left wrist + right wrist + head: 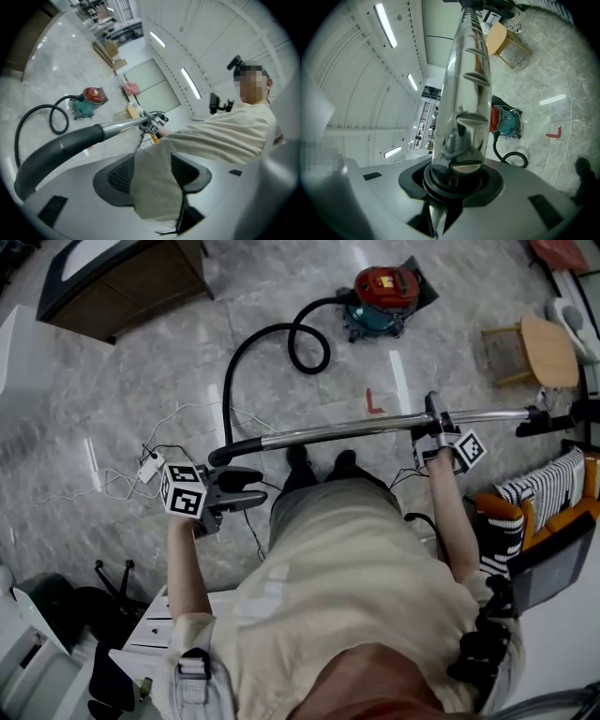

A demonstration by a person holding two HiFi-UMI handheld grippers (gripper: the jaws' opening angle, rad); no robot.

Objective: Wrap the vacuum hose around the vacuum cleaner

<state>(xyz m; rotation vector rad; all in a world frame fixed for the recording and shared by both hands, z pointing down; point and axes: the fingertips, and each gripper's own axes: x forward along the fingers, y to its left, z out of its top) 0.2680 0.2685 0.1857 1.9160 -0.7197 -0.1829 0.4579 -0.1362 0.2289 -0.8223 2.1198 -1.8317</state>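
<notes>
1 shirt (356,559) | right gripper (436,432) jaws grasp 1 wand (356,430) | left gripper (246,488) jaws released, apparently empty

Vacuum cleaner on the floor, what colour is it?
Vacuum cleaner: red top, teal base; head view shows it best.

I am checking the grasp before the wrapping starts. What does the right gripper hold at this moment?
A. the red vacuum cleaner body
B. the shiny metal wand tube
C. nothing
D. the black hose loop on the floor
B: the right gripper is closed on the metal wand tube, which rises straight out from between its jaws in the right gripper view.
</notes>
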